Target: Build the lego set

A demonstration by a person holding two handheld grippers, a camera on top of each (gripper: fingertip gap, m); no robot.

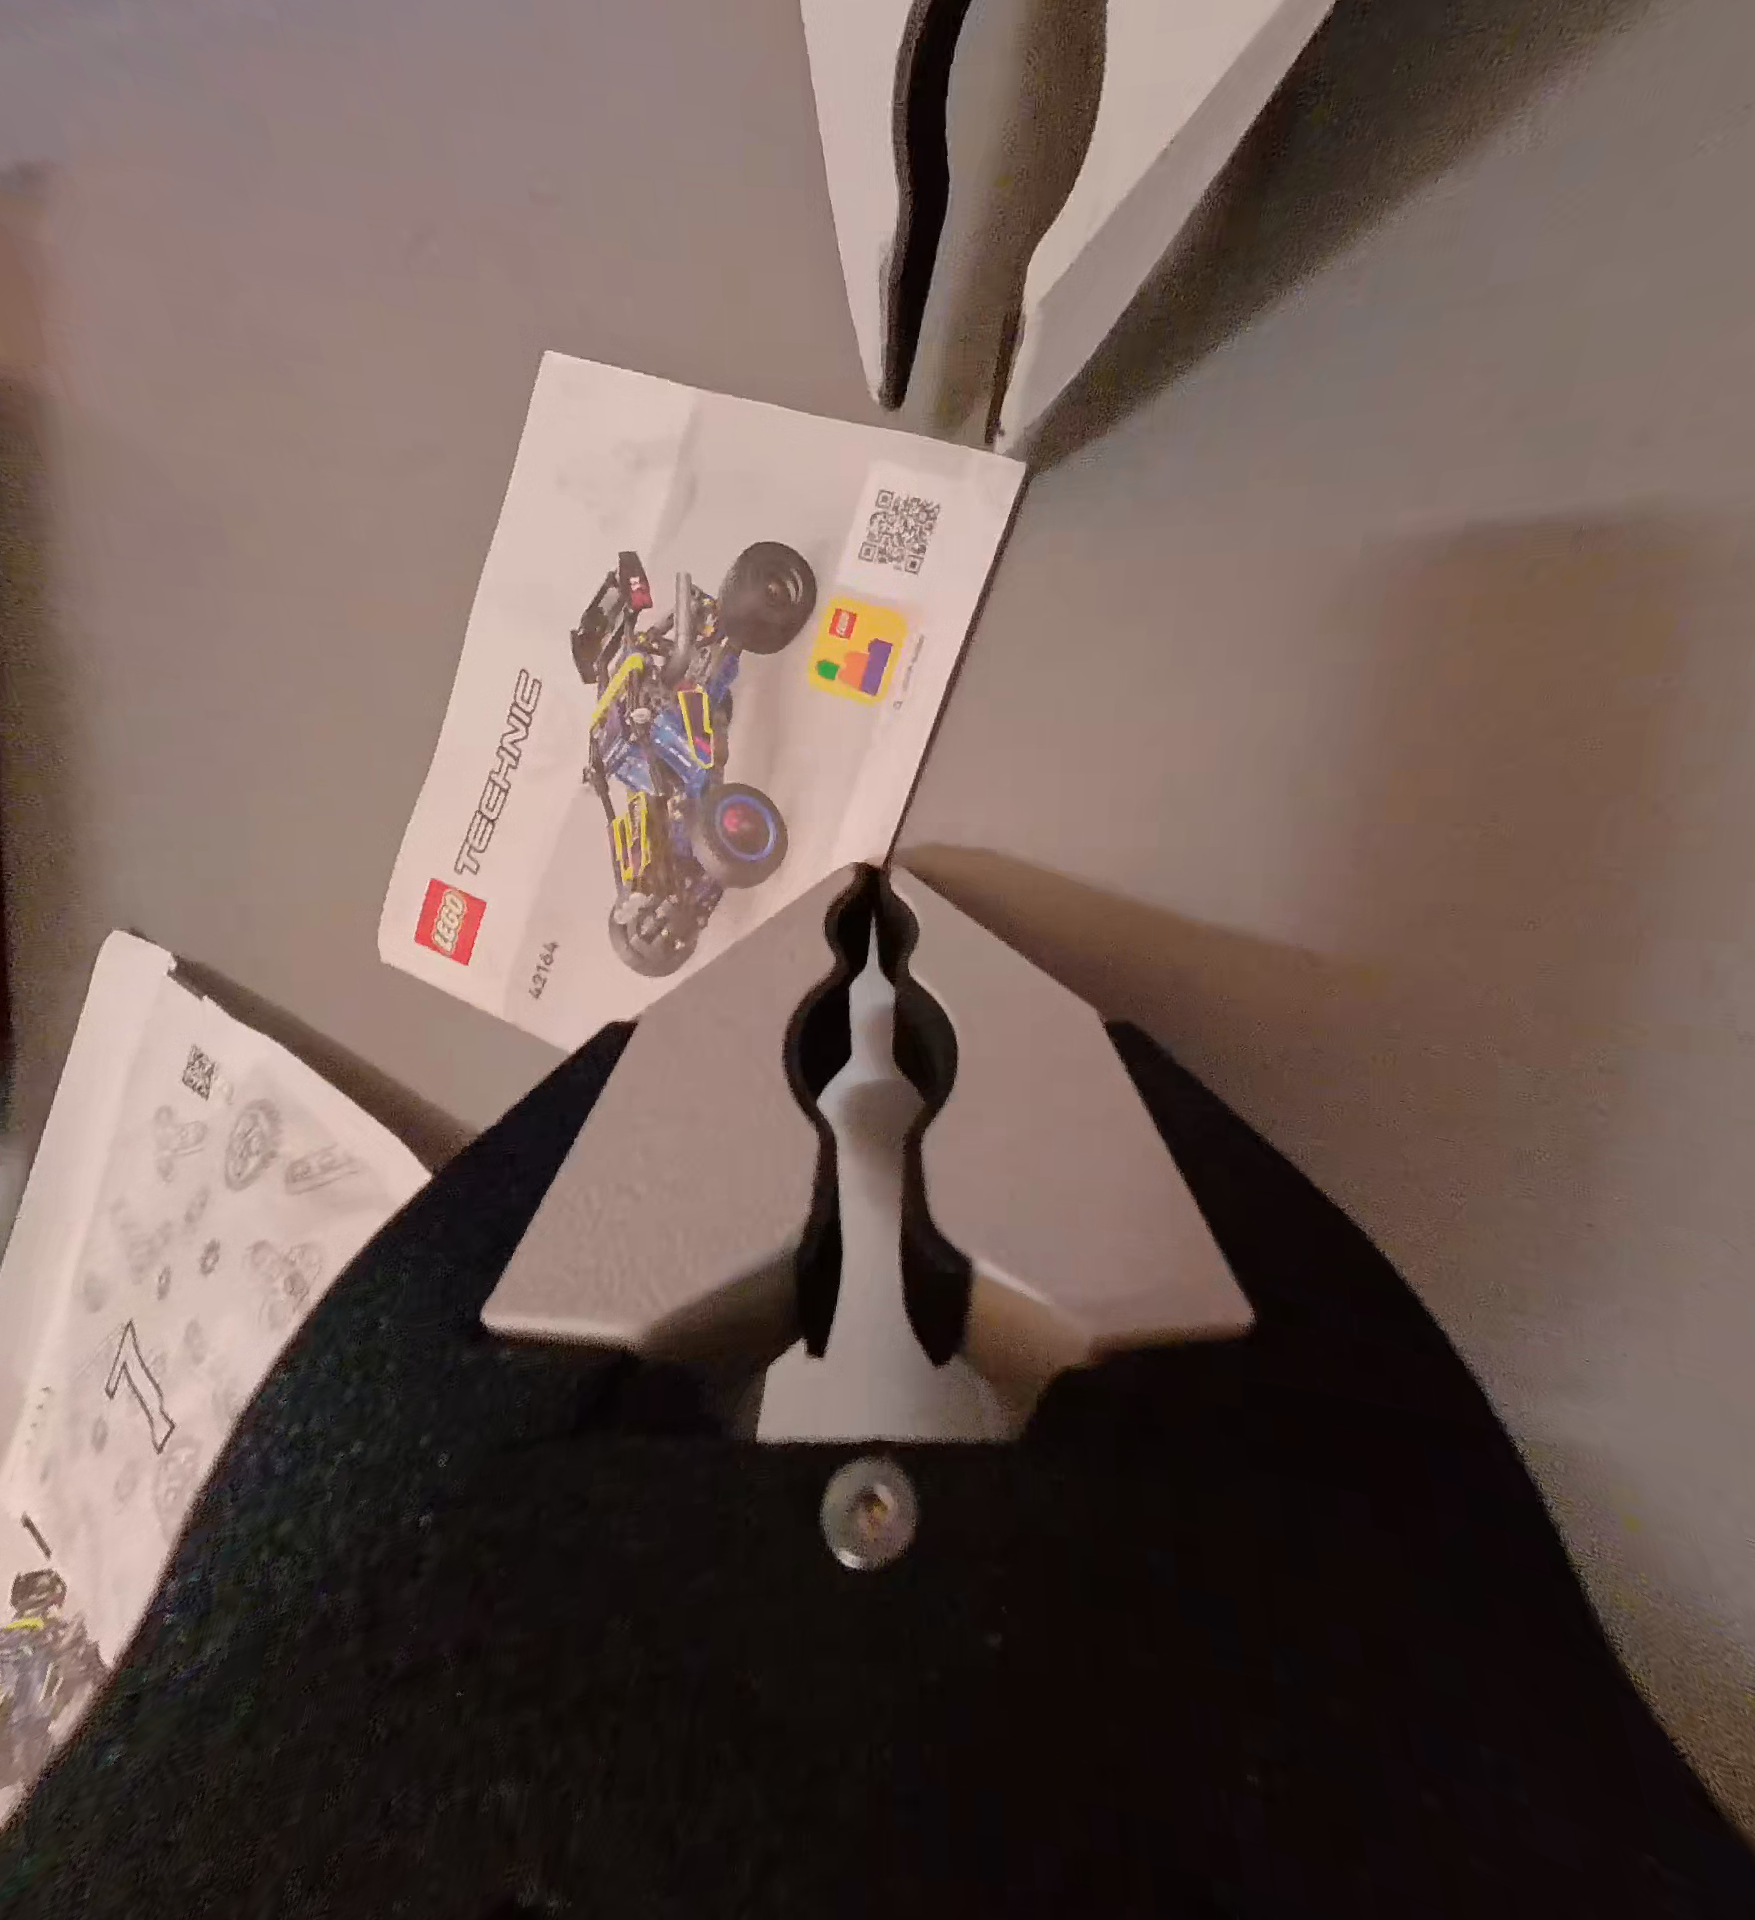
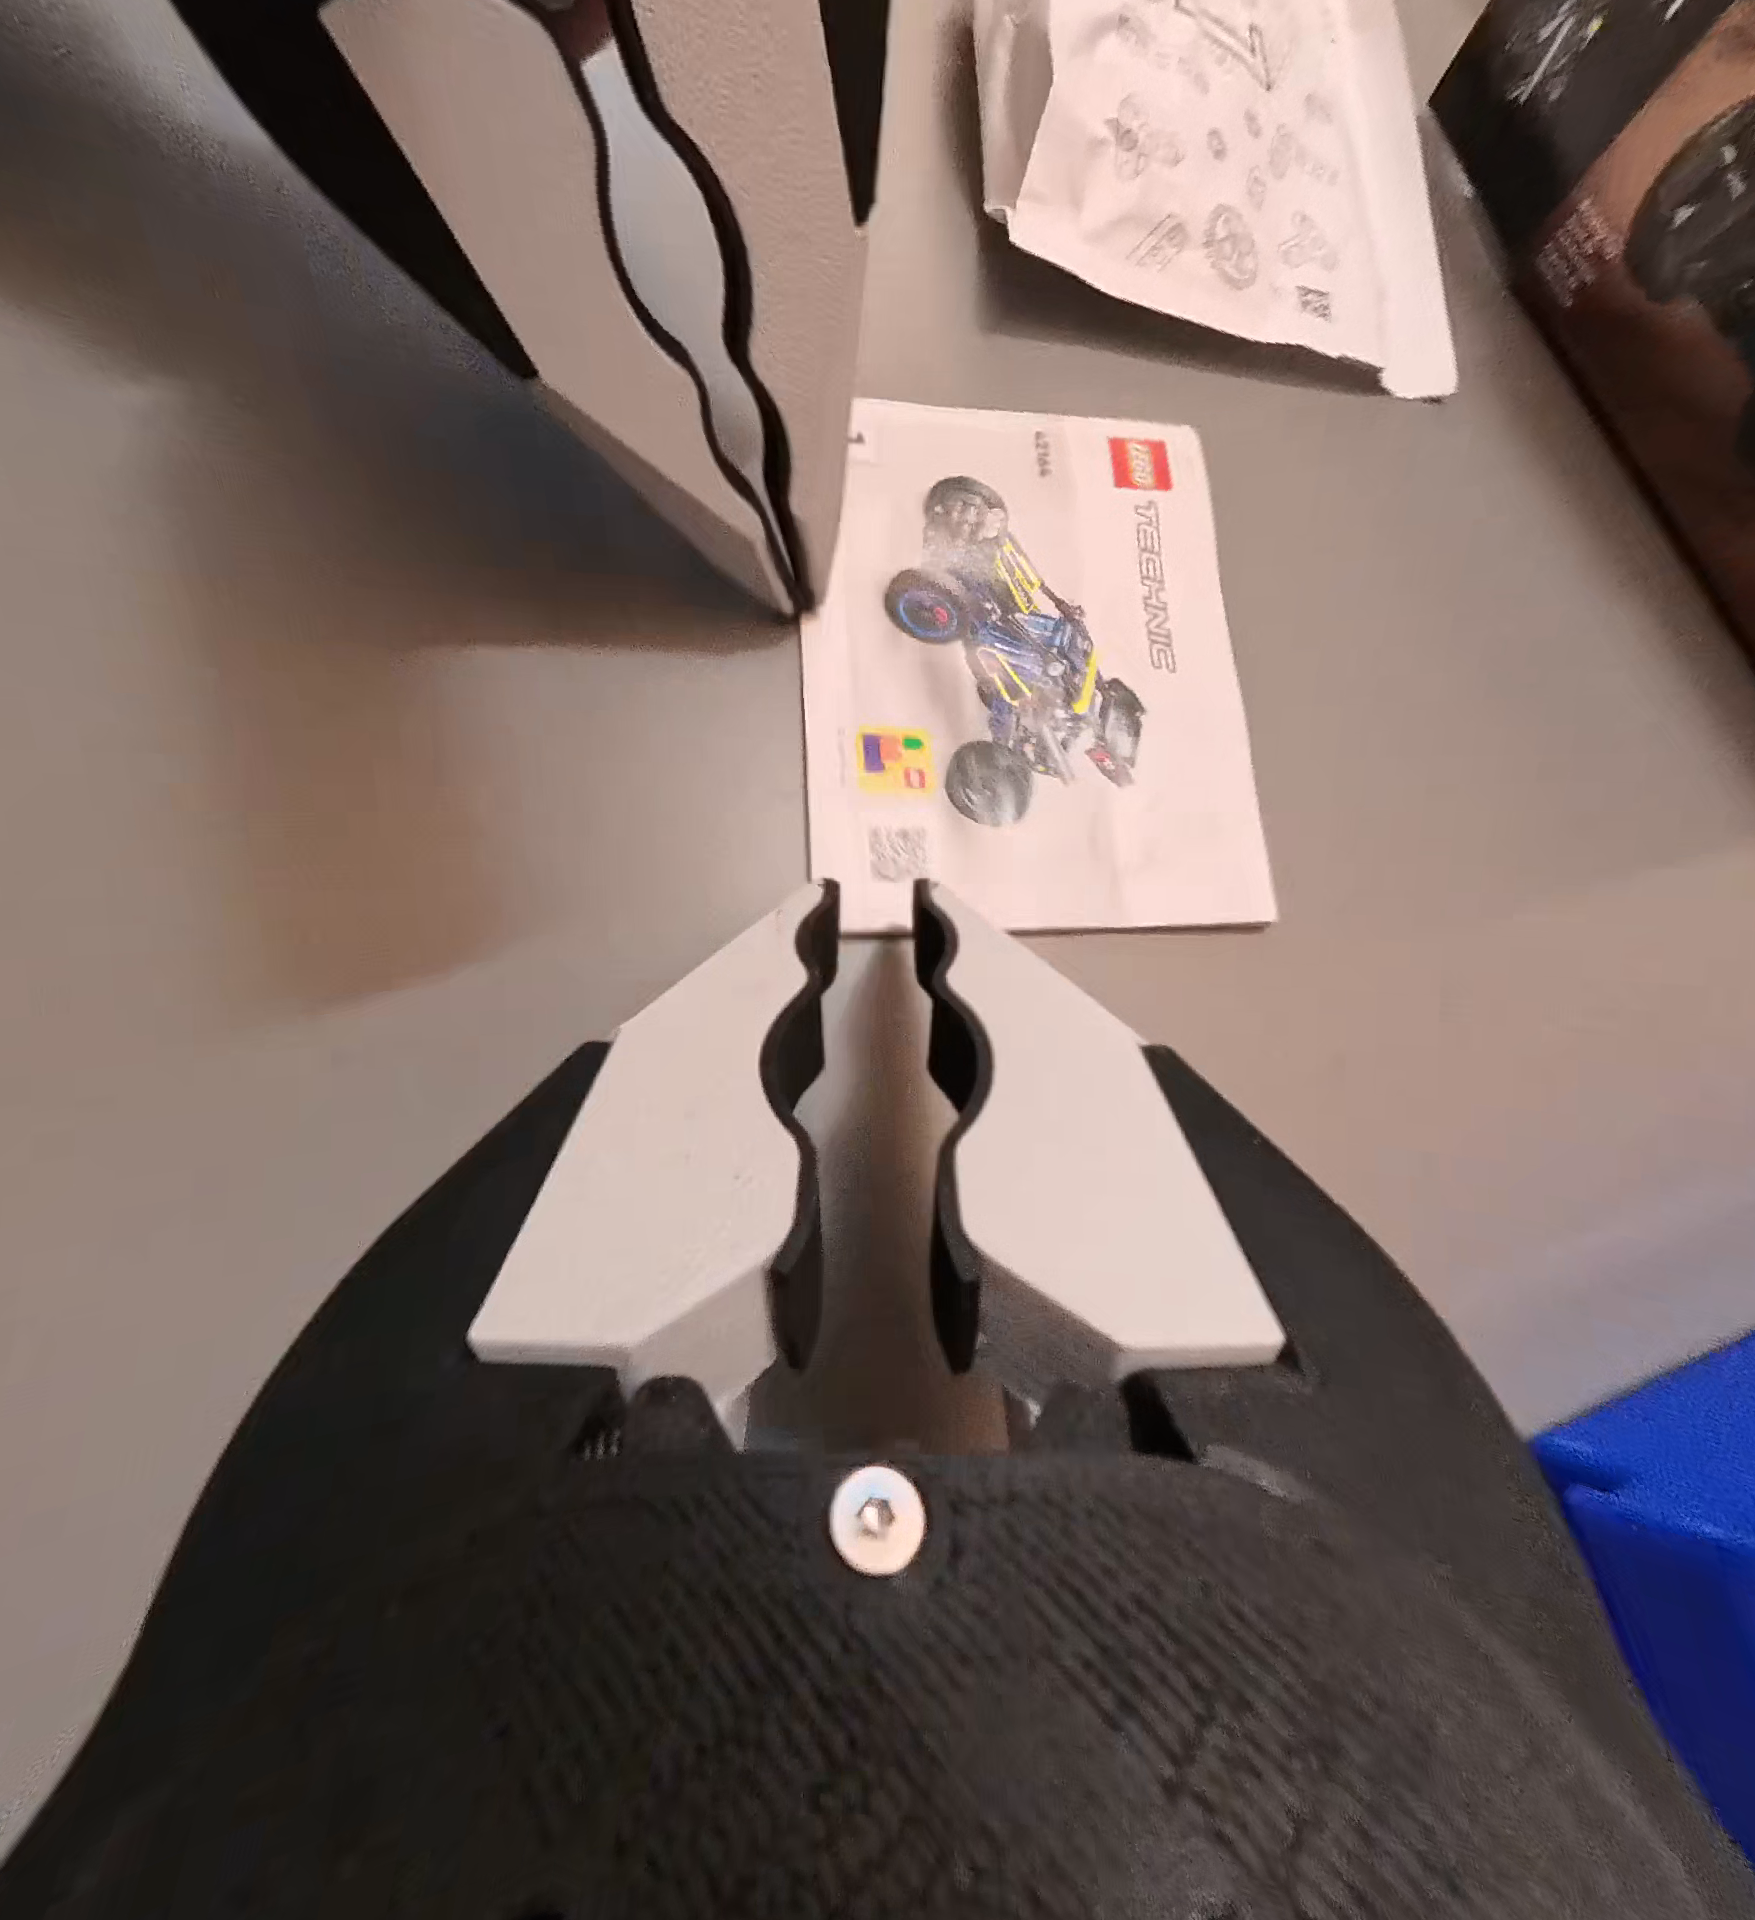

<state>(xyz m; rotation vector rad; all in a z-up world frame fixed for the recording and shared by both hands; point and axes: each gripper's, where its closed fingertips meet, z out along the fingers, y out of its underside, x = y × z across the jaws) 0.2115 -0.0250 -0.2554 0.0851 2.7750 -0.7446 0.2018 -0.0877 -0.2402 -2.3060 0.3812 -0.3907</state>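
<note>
A white instruction booklet (image 1: pixel 686 707) with a blue and yellow buggy on its cover lies flat on the grey table (image 1: pixel 1424 727). My left gripper (image 1: pixel 868 878) is shut, with its tips down at the booklet's long edge. I cannot tell whether it pinches the paper. In the right wrist view it (image 2: pixel 795 608) touches the left edge of the booklet (image 2: pixel 1039 675). My right gripper (image 2: pixel 875 896) is open by a narrow gap, and its tips sit at the booklet's near edge beside the corner with the square code. It also shows in the left wrist view (image 1: pixel 946 416).
A white paper parts bag (image 2: pixel 1216 177) with printed part outlines lies beyond the booklet; it also shows in the left wrist view (image 1: pixel 156 1247). A dark set box (image 2: pixel 1683 260) stands along the table's right side. A blue container (image 2: pixel 1704 1579) is at the near right. Some 7 cm of space lies between my two pairs of fingers.
</note>
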